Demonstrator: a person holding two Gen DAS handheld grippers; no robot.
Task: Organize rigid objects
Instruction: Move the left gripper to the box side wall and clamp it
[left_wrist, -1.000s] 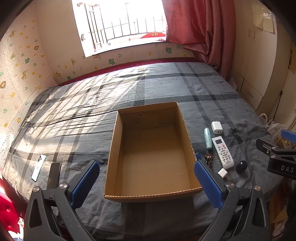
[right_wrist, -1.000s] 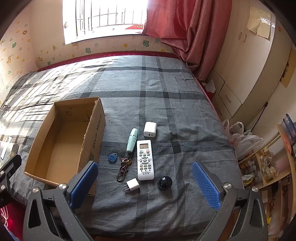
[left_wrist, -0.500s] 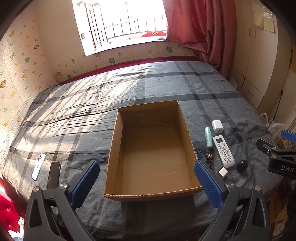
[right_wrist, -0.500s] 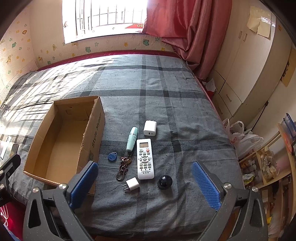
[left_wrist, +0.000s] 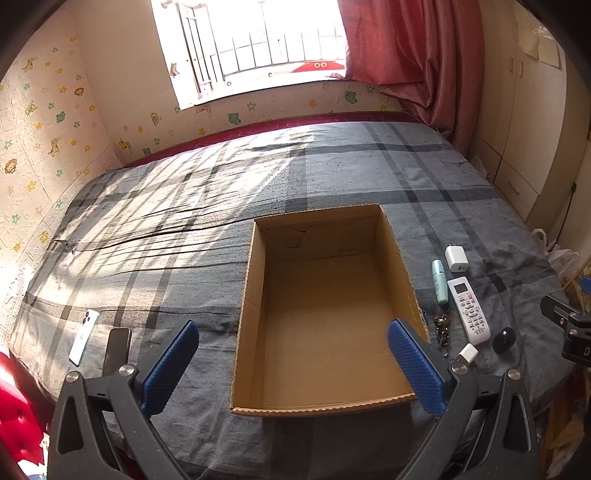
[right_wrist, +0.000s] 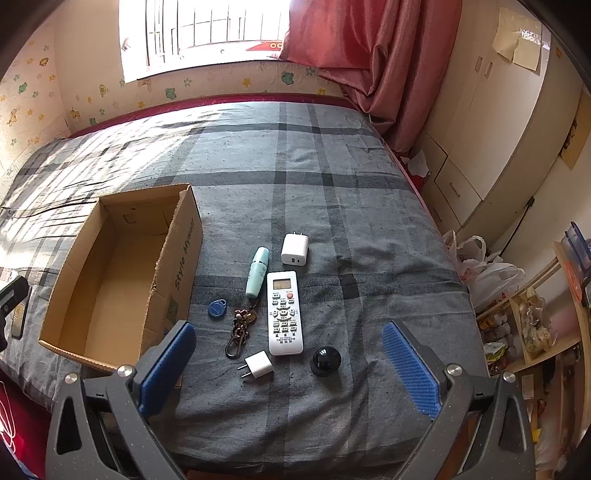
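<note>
Here, the left gripper (left_wrist: 291, 365) is spread wide and empty – its near pad hides a corner of the cardboard box (left_wrist: 325, 406) | right gripper (right_wrist: 288, 369) also wide, empty | right of the box on the plaid bedspread (right_wrist: 332, 147): ribbed-button white remote (right_wrist: 284, 314), glossy black knob (right_wrist: 325, 360) – label unreadable.

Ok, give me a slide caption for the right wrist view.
Open right gripper above remote, chargers and keys on bed beside empty cardboard box.

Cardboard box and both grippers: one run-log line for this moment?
cardboard box: empty | left gripper: open, above box | right gripper: open, above remote | nothing grasped
</note>
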